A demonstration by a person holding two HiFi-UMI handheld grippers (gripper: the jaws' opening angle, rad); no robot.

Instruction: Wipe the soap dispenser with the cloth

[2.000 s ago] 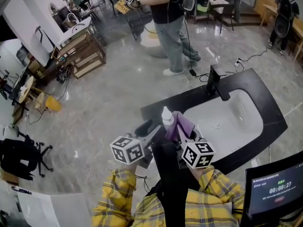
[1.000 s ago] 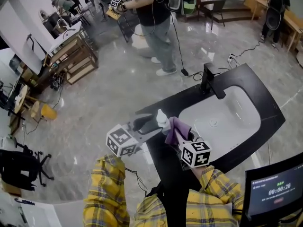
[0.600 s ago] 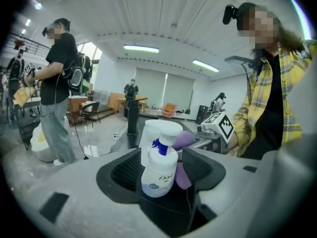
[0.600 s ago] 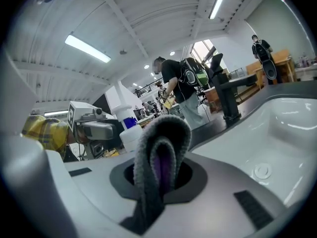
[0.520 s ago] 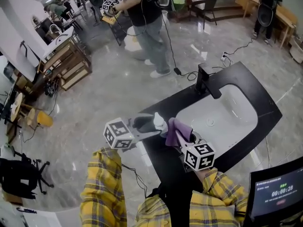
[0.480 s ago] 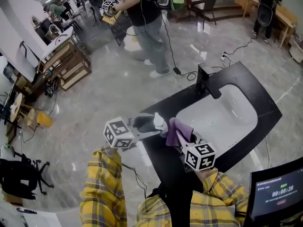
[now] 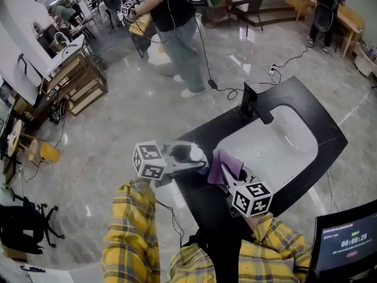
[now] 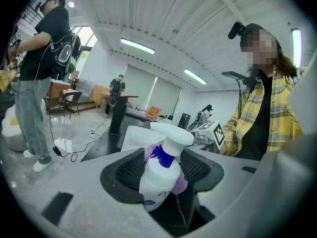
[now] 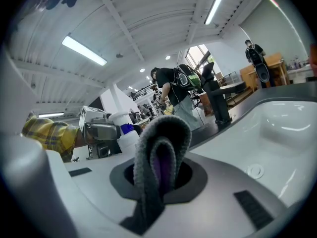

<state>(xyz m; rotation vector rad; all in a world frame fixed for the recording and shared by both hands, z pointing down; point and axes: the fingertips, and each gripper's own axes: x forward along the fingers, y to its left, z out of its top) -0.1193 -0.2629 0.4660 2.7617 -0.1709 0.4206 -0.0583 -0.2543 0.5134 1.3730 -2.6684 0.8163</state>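
My left gripper [image 7: 189,158] is shut on the white soap dispenser [image 7: 195,154], held tilted over the black counter's left end. Its jaws have just been closing a little, with the bottle between them. In the left gripper view the dispenser [image 8: 159,176] with its blue collar and white pump head fills the gap between the pads of my left gripper [image 8: 163,175]. The purple cloth [image 8: 182,184] shows right behind it. My right gripper [image 7: 228,174] is shut on the cloth [image 7: 224,164], which lies against the bottle's right side. In the right gripper view the folded cloth [image 9: 161,162] stands up from my right gripper [image 9: 161,176], with the dispenser [image 9: 124,133] beyond.
A white sink basin [image 7: 283,149] is set in the black counter [image 7: 203,208], with a black faucet [image 7: 254,104] at its far edge. A person [image 7: 171,16] stands on the shiny floor beyond. A monitor [image 7: 347,240] sits at the lower right. Wooden racks [image 7: 82,81] stand at the far left.
My left gripper has turned with the dispenser, tipping its pump head toward the cloth. The right gripper and cloth have stayed close beside the bottle.
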